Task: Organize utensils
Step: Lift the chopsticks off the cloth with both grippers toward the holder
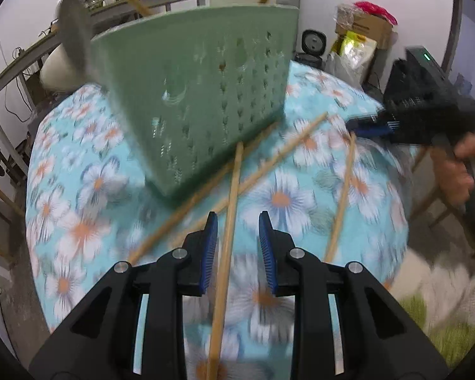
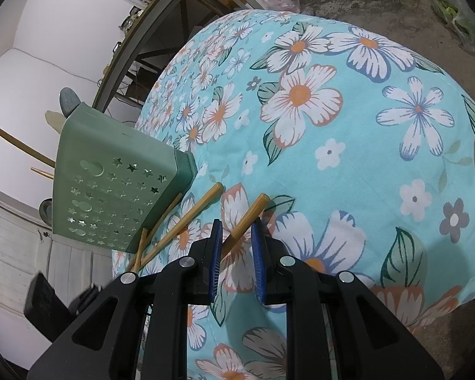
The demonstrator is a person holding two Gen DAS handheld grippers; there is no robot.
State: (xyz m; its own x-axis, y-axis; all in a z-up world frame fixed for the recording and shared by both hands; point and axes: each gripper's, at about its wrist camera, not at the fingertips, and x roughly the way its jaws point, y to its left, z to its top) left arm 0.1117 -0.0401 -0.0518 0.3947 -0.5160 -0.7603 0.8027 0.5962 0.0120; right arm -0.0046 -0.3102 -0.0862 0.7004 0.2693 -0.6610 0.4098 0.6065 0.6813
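The left gripper [image 1: 237, 240] stands open astride a light, stiff, slippery chopstick [image 1: 228, 221] on the tablecloth [image 1: 300, 196] beside the green holder [image 1: 199, 95]; mid-shaft suits. The right gripper [image 2: 236, 243] seemingly pinches another chopstick [image 2: 247, 218].

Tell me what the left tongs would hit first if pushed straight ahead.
Probably the green utensil holder, just beyond the left tongs. A loose chopstick already runs between the open blades, unpinched; the tongs would slide along it first. The frame is blurred, so depth is uncertain.
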